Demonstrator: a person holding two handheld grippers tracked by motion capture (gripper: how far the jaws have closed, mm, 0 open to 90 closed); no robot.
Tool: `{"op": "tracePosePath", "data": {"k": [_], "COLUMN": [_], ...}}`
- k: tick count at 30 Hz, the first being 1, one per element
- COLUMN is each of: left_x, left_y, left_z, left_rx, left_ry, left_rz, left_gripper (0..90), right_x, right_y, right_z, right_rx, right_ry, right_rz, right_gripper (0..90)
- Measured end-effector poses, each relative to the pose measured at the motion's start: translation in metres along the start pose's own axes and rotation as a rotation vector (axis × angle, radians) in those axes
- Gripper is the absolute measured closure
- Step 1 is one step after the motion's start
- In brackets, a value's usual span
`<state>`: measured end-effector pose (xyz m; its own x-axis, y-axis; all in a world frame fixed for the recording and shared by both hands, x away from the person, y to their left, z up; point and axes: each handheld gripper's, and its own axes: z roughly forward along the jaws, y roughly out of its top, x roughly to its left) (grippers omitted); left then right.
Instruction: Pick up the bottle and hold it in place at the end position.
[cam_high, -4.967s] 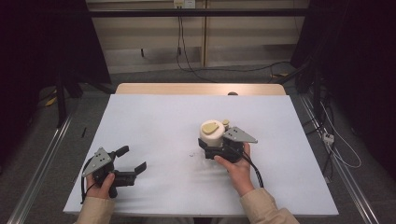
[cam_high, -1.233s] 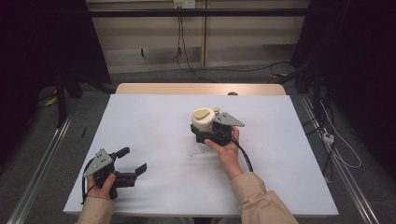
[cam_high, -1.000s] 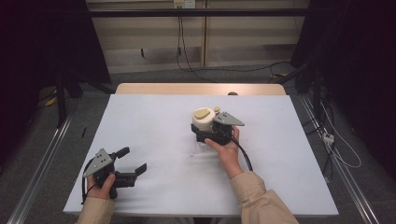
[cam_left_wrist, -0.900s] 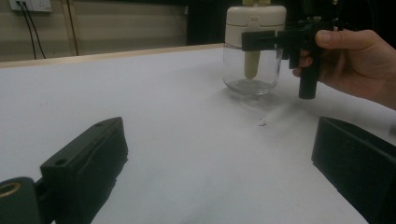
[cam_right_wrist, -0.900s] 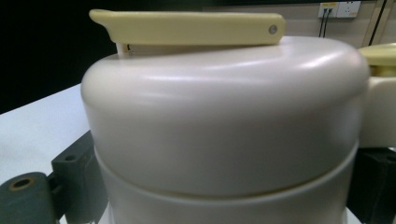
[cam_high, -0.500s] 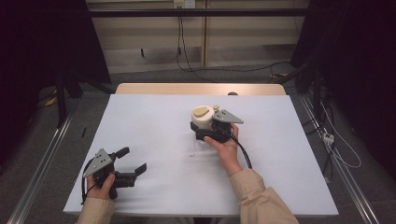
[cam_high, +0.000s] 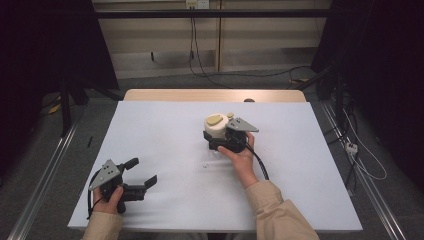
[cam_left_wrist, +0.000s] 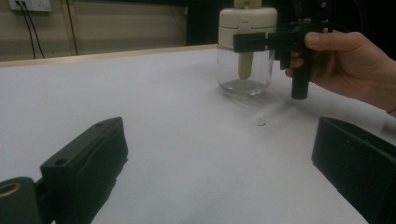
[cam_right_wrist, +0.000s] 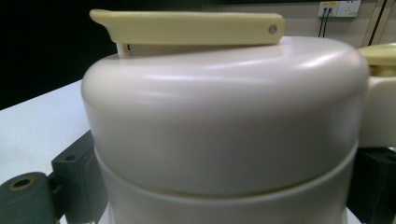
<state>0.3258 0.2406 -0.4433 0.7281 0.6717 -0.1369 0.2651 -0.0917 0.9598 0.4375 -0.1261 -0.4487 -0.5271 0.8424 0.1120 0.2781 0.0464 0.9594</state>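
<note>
A glass jar (cam_high: 216, 131) with a cream lid and a yellow flip tab stands on the white table (cam_high: 165, 130), right of centre. My right gripper (cam_high: 212, 140) comes in from the right, shut on the jar at lid height. In the right gripper view the cream lid (cam_right_wrist: 224, 121) sits between the two black jaws. In the left gripper view the jar (cam_left_wrist: 243, 60) shows a pale stick inside, and the right gripper (cam_left_wrist: 261, 42) clamps its lid. At the front left, my left gripper (cam_high: 143, 170) rests open on the table, nothing between its jaws (cam_left_wrist: 219, 135).
A tiny dark speck (cam_high: 205, 165) lies on the sheet just in front of the jar. The table's wooden far edge (cam_high: 200, 95) carries a small dark object (cam_high: 248, 100). Metal rails run along both sides, with cables on the floor at right (cam_high: 360, 155).
Since five seconds ago my right gripper has carried the jar a little left and farther away. Over the last second it has hardly moved. The left gripper is unchanged.
</note>
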Motion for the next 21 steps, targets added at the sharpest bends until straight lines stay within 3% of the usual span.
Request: {"op": "tracePosePath", "data": {"k": [21], "left_x": [0.001], "left_y": [-0.001], "left_z": [-0.001], "left_rx": [0.000], "left_ry": [0.000], "left_rz": [-0.006], "left_gripper": [3.0], "right_x": [0.005], "right_y": [0.001], "right_z": [0.013], "right_rx": [-0.003], "right_ry": [0.011], "right_rz": [-0.010], "right_gripper": [7.2]}}
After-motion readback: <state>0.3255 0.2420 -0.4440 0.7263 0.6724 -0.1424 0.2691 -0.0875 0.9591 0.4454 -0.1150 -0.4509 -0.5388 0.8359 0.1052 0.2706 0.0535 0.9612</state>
